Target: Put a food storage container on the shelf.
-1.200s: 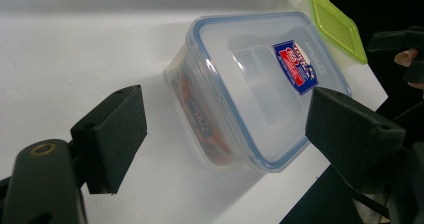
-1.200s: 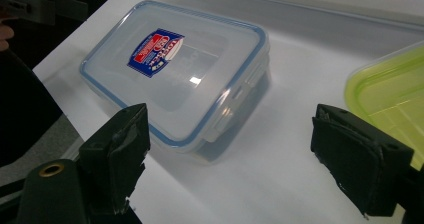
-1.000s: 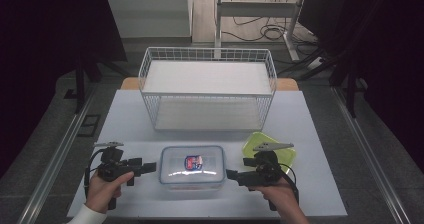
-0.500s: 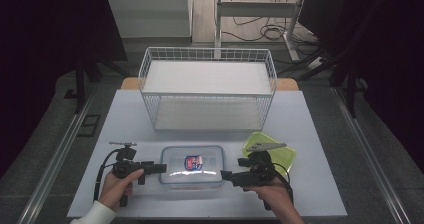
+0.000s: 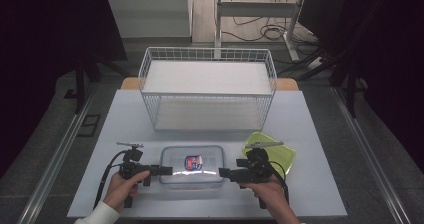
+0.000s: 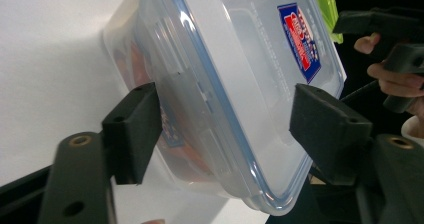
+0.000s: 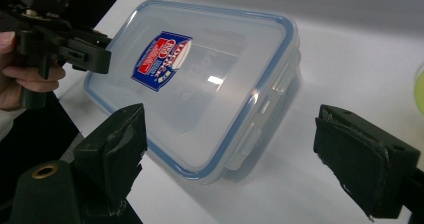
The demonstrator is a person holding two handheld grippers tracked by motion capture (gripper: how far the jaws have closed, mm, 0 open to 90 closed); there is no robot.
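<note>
Container: clear lidded box (image 5: pixel 191 164) on the white table (image 5: pixel 310 119), near edge, centre.
Left gripper (image 6: pixel 227 134): jaws just closing, straddling the box's left end; pads seemingly not yet pressing.
Right gripper (image 7: pixel 245 149): jaws wide apart, empty, just short of the box's right end.
Background: 1 wire basket (image 5: pixel 207 91), far side.

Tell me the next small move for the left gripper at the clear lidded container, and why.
Probably close the left gripper the rest of the way on the container's end. Its jaws have just been closing and straddle that end, one pad at the side wall, the other apart from the lid. The right gripper waits open at the far end.
</note>
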